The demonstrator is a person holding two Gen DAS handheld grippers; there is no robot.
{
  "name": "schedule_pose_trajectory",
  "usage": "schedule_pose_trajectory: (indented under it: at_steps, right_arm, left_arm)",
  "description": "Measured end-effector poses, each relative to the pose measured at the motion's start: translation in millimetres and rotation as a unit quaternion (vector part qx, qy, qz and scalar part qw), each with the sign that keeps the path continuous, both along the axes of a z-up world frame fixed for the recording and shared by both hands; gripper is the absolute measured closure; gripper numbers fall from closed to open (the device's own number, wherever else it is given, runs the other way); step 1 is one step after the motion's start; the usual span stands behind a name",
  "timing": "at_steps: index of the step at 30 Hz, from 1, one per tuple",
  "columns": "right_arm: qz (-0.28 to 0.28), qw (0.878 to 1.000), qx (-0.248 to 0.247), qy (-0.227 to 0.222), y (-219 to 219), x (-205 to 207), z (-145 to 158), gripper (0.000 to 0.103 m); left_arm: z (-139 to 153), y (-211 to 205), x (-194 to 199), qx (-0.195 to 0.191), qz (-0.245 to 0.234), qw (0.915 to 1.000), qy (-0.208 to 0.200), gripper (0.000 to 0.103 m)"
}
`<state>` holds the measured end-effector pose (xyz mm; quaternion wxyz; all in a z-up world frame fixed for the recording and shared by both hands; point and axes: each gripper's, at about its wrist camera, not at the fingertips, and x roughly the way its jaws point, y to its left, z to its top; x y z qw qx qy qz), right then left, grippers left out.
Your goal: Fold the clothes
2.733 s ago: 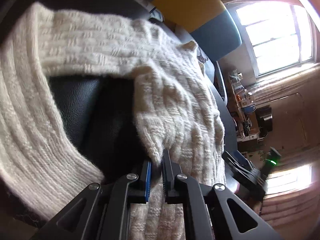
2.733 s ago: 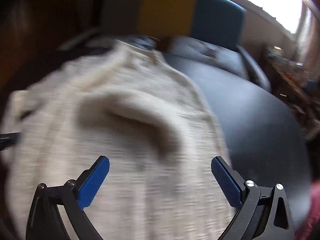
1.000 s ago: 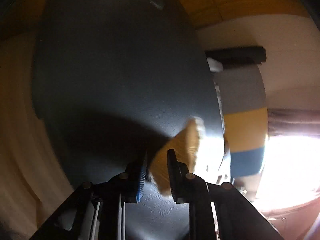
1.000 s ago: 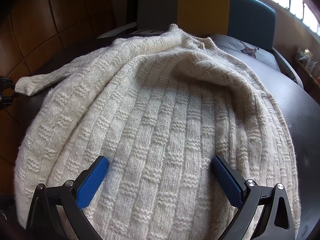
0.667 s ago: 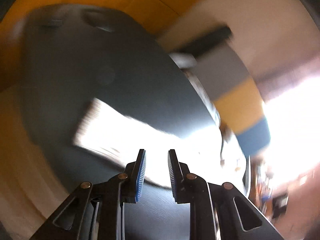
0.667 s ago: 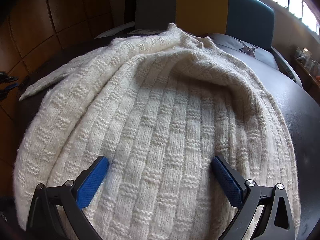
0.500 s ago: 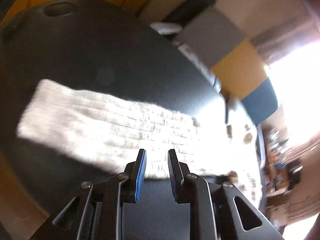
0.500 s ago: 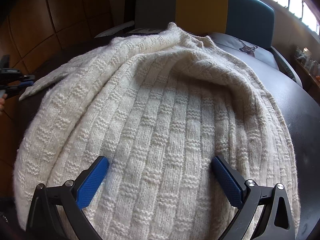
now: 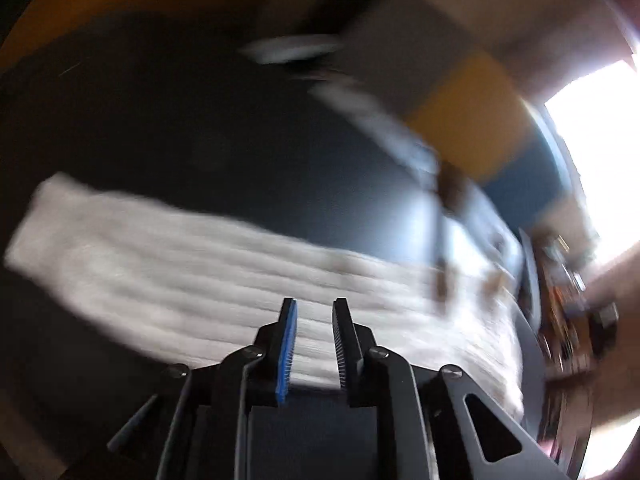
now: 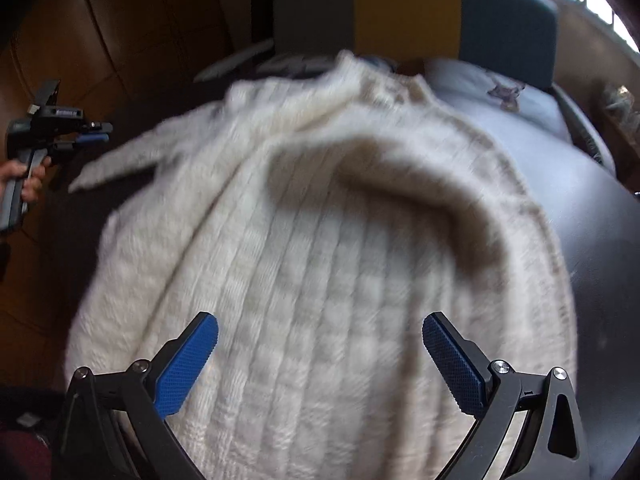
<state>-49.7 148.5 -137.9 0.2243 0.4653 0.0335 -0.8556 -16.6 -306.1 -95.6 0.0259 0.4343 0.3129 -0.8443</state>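
Cream chunky-knit sweater [image 10: 320, 264] lies spread on round black table [image 10: 600, 216], one sleeve [image 9: 168, 264] out flat. Left gripper [image 9: 314, 340] narrow, empty, above sleeve. Right gripper [image 10: 320, 364] wide, empty, over hem. Prob mid-fold; next: regrip sleeve, needs wider jaws.

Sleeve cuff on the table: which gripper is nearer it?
Left. The left gripper is out beside the sleeve cuff, apart from it; the right gripper is over the sweater body.

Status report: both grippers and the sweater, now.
Left gripper nearly closed, empty, above the stretched-out sleeve. Right gripper wide open over the cream knit sweater, spread on the black table. Nothing in the way.
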Motion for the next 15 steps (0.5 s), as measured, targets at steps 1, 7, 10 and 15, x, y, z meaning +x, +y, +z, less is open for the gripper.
schedule_pose_trajectory:
  at_steps: [1, 7, 10, 15]
  right_arm:
    - [-0.009, 1.000, -0.016, 0.000, 8, -9, 6, 0.000]
    - [-0.072, 0.989, -0.121, -0.047, 66, -72, 13, 0.000]
    - [-0.117, 0.977, -0.144, -0.110, 101, -98, -24, 0.000]
    - [-0.114, 0.988, -0.058, -0.083, 118, -108, -28, 0.000]
  left_arm:
    - [3, 19, -11, 0.001, -0.029, 0.9996, 0.006, 0.083]
    - [-18, 150, -95, -0.041, -0.189, 0.9810, -0.022, 0.083]
    - [-53, 185, -119, -0.068, -0.216, 0.9717, -0.066, 0.083]
    - [-76, 191, -138, -0.055, -0.220, 0.9704, -0.085, 0.083]
